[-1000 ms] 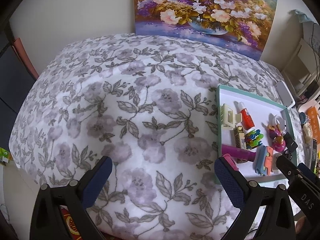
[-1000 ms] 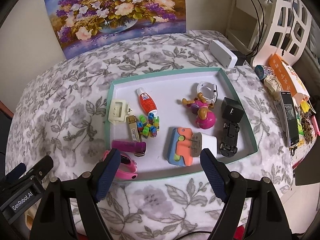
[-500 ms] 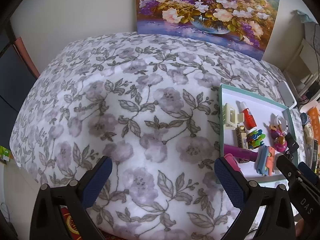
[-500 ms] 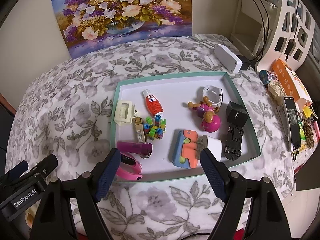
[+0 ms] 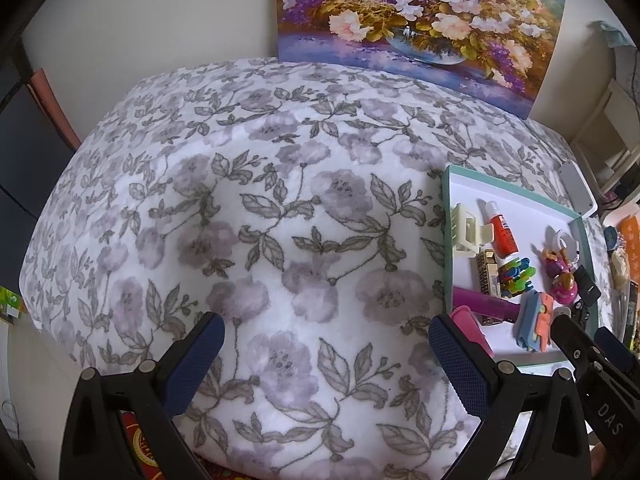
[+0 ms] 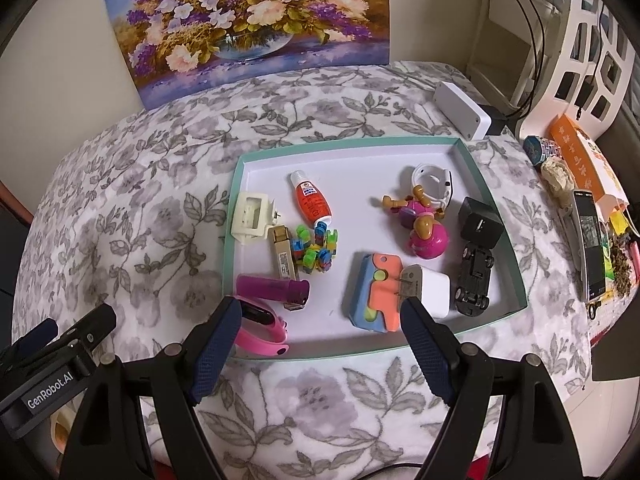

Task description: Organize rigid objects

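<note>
A teal-rimmed white tray (image 6: 236, 176) (image 5: 447, 208) on the floral cloth holds a cream hair clip (image 6: 251, 220), an orange glue bottle (image 6: 311, 202), a colourful chain toy (image 6: 316, 250), a purple lighter (image 6: 272, 288), a pink band (image 6: 262, 330), a blue-orange puzzle piece (image 6: 374, 292), a white charger (image 6: 434, 292), a black toy car (image 6: 474, 278), a black cube adapter (image 6: 480, 226) and a pink doll toy (image 6: 424, 232). My right gripper (image 6: 320, 328) is open, hovering over the tray's near edge. My left gripper (image 5: 326, 346) is open over bare cloth left of the tray.
A flower painting (image 6: 248, 20) leans on the wall behind. A white box (image 6: 462, 110) lies past the tray's far corner. Clutter with a remote (image 6: 590, 244) and an orange packet (image 6: 582, 160) sits at the right edge. A white shelf (image 6: 576, 40) stands beyond.
Both views have drawn back and shifted slightly; the tray now sits a little farther from my right gripper. No object in the tray has moved.
</note>
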`<state>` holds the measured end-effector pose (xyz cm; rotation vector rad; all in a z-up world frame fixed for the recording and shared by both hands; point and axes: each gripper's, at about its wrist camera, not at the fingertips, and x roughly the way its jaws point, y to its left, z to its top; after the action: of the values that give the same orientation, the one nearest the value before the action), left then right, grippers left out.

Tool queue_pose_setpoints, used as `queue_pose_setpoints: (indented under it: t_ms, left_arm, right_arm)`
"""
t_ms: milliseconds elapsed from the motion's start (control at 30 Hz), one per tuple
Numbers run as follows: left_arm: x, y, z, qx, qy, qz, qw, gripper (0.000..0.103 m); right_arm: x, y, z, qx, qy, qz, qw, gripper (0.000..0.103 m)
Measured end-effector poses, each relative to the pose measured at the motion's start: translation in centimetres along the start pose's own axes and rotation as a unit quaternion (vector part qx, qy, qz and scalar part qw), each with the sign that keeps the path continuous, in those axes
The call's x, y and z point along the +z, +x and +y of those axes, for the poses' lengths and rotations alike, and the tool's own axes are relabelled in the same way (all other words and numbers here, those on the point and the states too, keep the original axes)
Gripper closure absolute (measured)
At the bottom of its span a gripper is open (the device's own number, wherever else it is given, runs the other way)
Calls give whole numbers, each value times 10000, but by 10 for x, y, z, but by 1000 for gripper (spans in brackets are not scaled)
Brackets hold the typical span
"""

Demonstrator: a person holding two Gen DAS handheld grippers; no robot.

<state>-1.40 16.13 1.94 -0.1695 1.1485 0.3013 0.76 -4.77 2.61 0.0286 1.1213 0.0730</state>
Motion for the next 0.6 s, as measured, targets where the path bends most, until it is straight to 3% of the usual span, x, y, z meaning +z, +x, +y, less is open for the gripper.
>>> queue_pose_setpoints:
  t_ms: [600]
  left_arm:
    - [0,5,3,86,-71,91,9999,0]
  right_arm:
    - [-1,3,1,29,38,93,9999,21]
